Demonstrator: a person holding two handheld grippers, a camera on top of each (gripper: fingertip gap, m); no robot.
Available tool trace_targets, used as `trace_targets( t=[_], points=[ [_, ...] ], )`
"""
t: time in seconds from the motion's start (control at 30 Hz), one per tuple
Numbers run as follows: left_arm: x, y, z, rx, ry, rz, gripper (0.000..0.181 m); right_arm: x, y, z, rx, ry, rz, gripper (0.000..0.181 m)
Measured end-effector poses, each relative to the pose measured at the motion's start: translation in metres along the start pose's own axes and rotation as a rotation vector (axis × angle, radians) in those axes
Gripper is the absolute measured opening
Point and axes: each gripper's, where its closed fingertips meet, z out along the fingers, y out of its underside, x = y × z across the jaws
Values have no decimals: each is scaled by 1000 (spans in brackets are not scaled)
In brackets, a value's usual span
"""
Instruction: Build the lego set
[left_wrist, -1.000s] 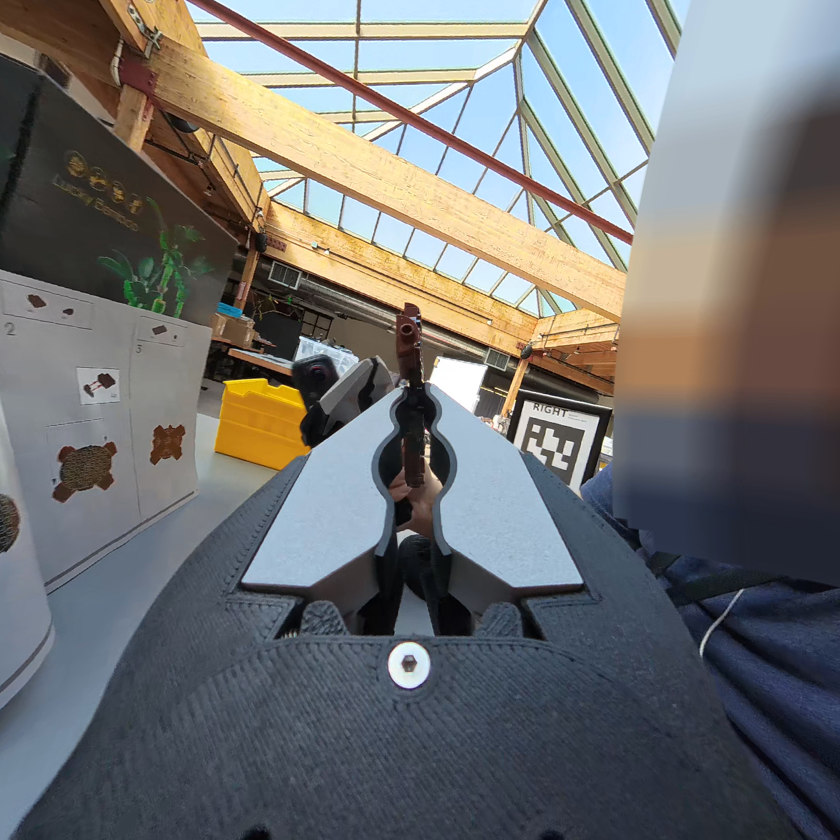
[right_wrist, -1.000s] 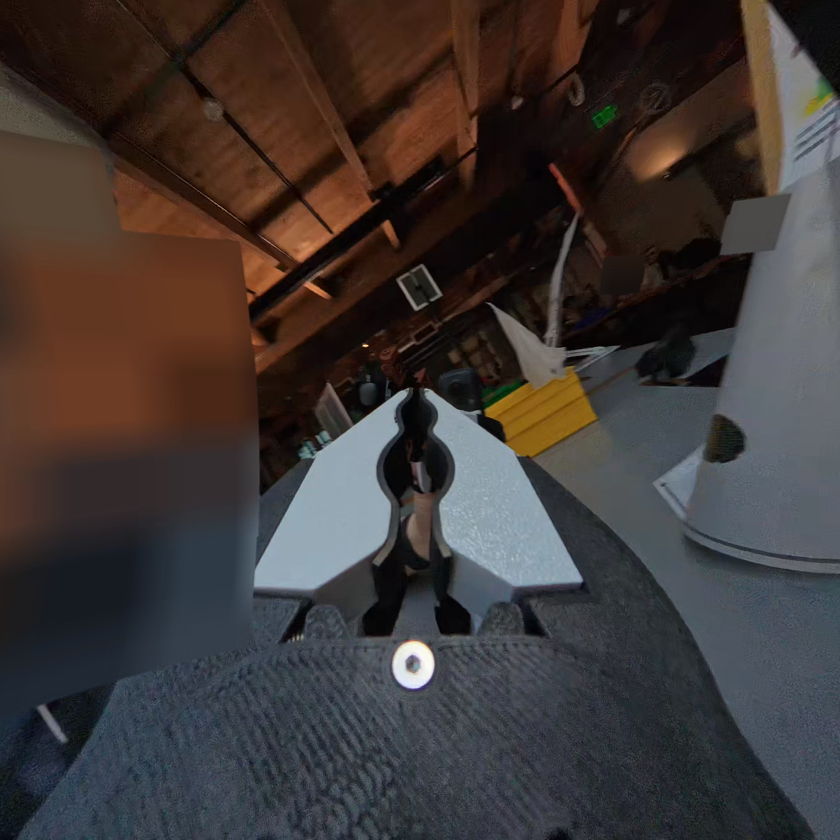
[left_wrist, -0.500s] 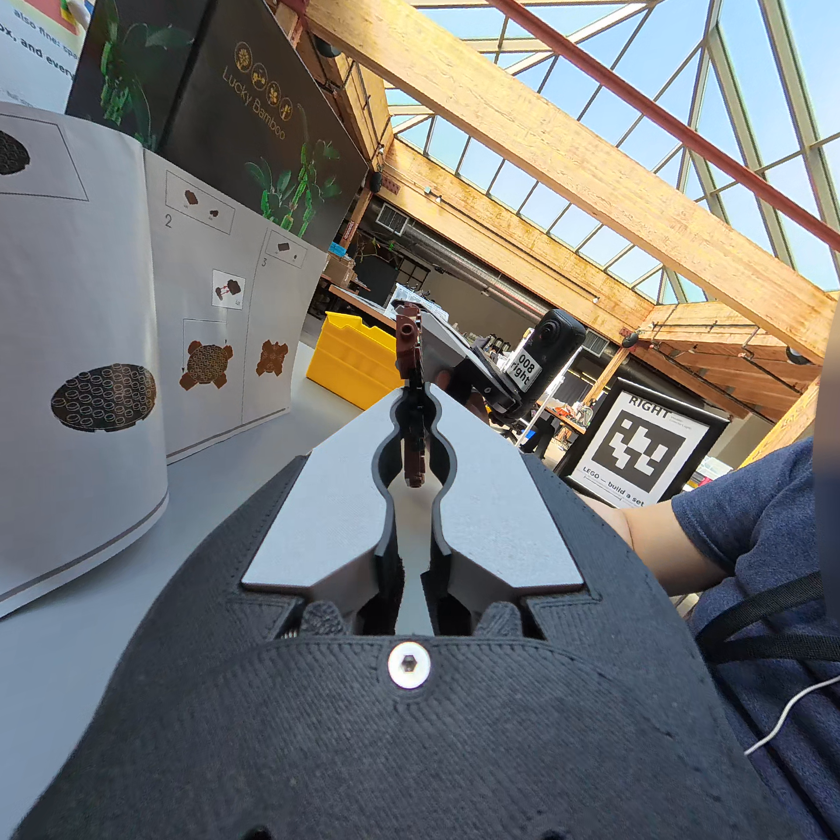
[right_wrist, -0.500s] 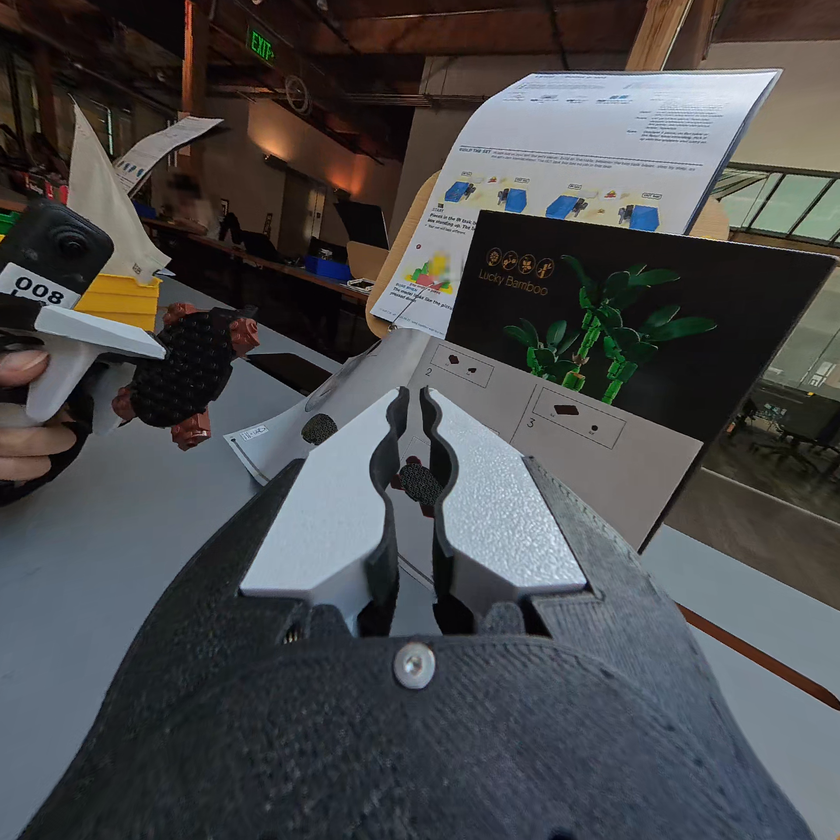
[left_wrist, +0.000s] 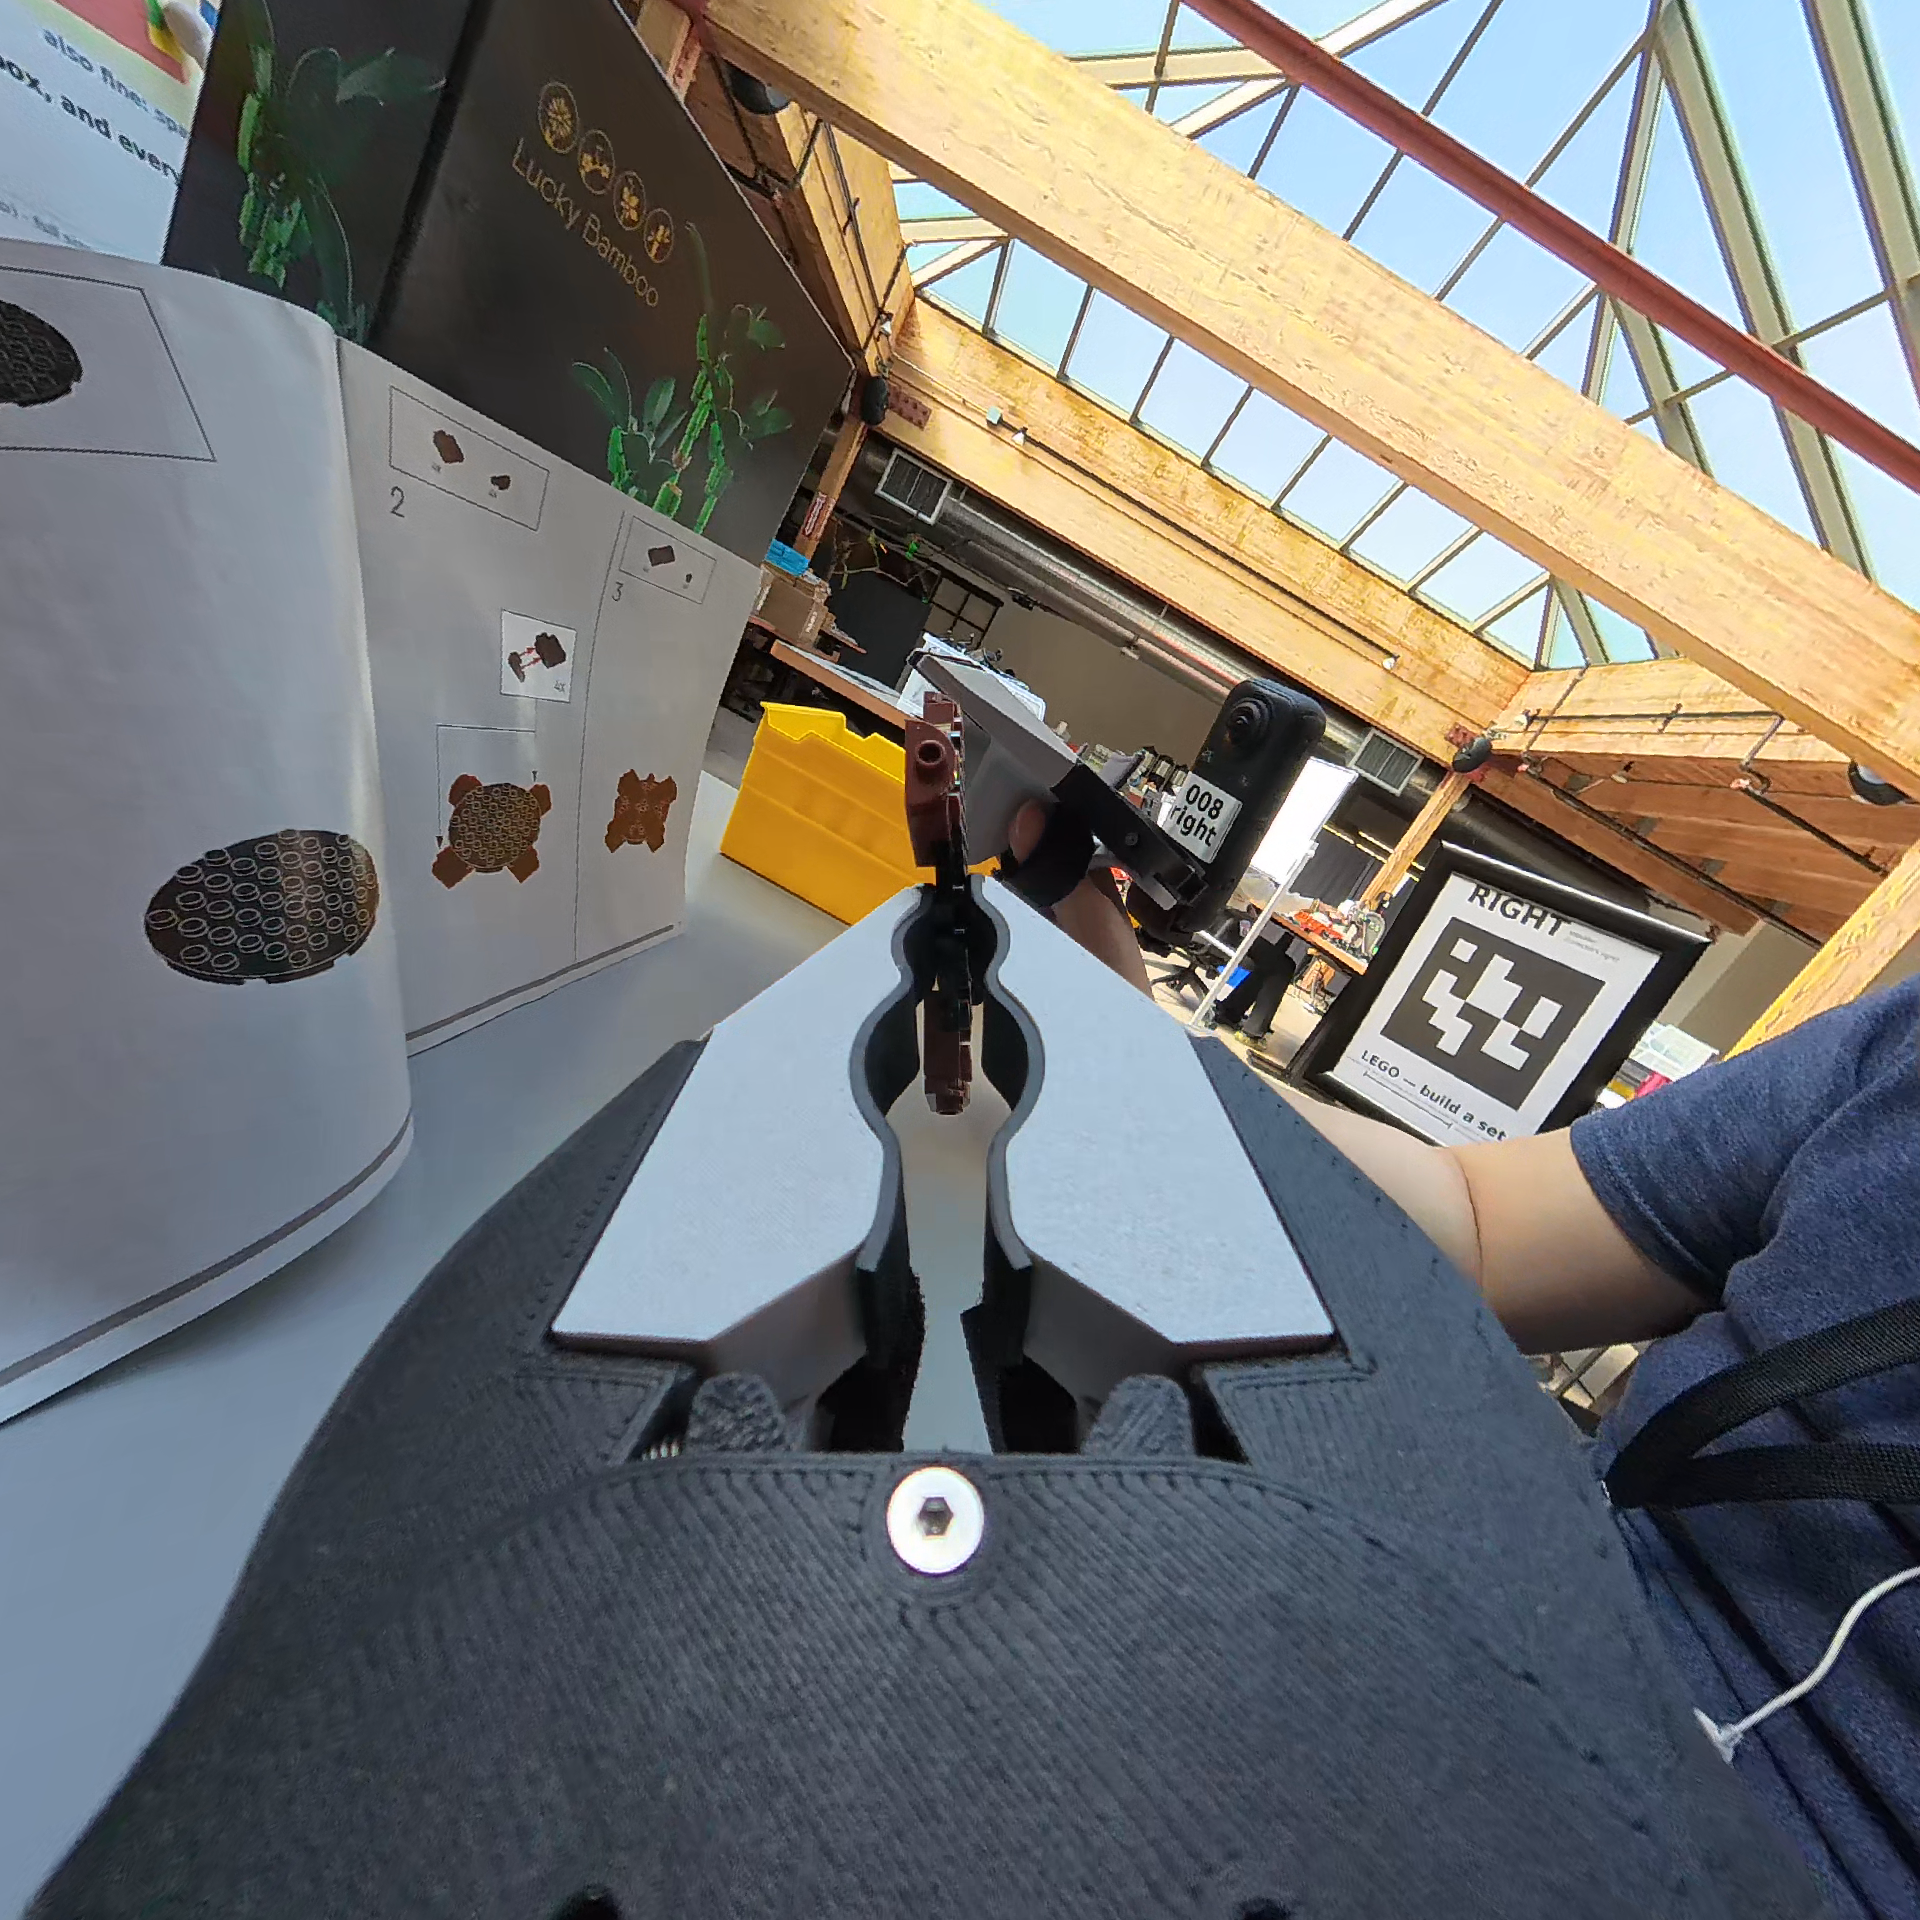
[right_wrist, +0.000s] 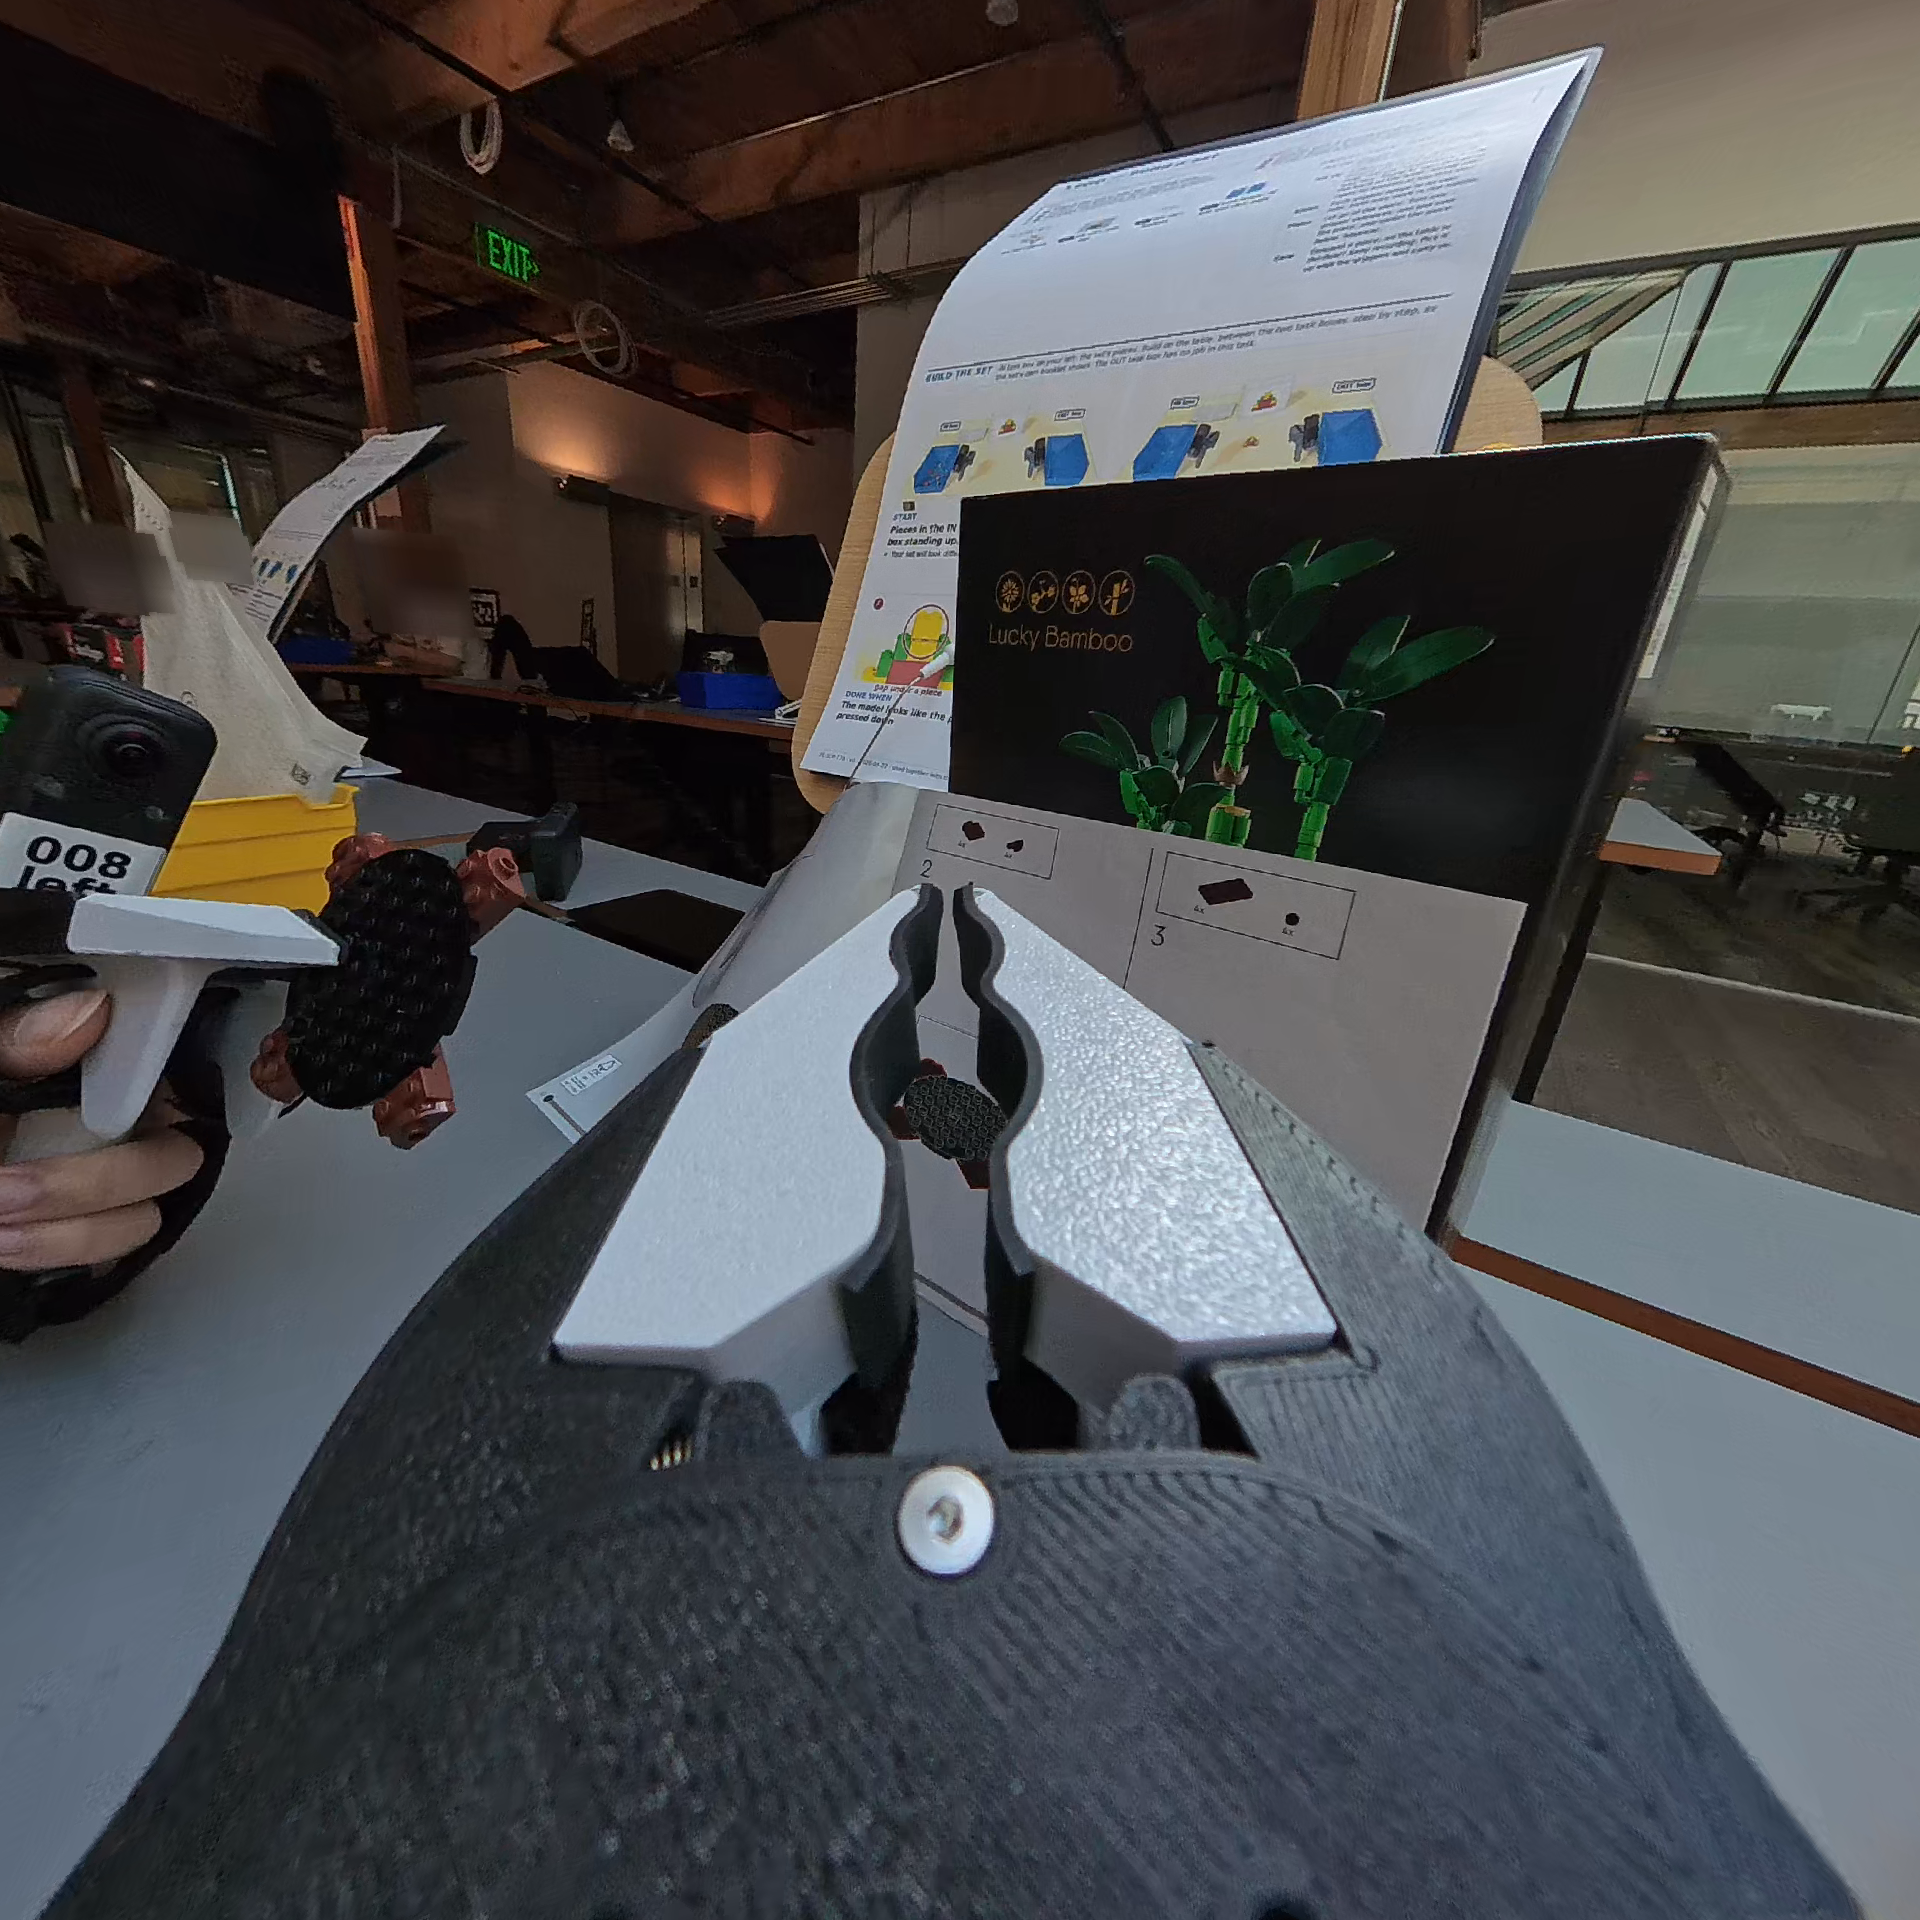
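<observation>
My left gripper (left_wrist: 948, 896) is shut on a Lego assembly (left_wrist: 940, 997), a black round plate with brown pieces at its corners, seen edge-on and held above the grey table (left_wrist: 156, 1455). The right wrist view shows the same assembly (right_wrist: 384, 977) face-on, in the left gripper (right_wrist: 312, 940) at the far left. My right gripper (right_wrist: 948, 902) has its jaws almost together with nothing between them. It points at the open instruction booklet (right_wrist: 1299, 997). In the left wrist view the right gripper (left_wrist: 1023, 764) is just behind the assembly. The booklet (left_wrist: 499, 727) stands to the left.
A black set box (right_wrist: 1299, 665) stands behind the booklet, also in the left wrist view (left_wrist: 582, 260). A printed sheet (right_wrist: 1195, 312) rises behind it. A yellow bin (left_wrist: 821, 800) sits at the back. A framed marker sign (left_wrist: 1486, 997) and a person's arm (left_wrist: 1455, 1226) are at the right. My hands' fingertips stand some 15 centimetres from each other.
Both grippers have tilted down from the ceiling toward the booklet. The right gripper has drawn away from the assembly, which stays in the left gripper.
</observation>
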Motion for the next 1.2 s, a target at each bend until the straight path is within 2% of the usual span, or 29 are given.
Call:
trace_targets(
  t=[0.4, 0.6, 0.8, 1.2],
  points=[
    [1, -1, 0, 4, 10, -4, 1, -4, 1, 3, 3, -16, 10, 0],
    [43, -14, -3, 78, 245, 35, 1, -8, 3, 4, -3, -52, 64, 0],
    [60, -10, -2, 65, 308, 104, 2, -8, 6, 4, -27, -57, 96, 0],
    [51, -11, -2, 66, 269, 73, 2, -16, 7, 6, -33, -87, 49, 0]
  ],
)
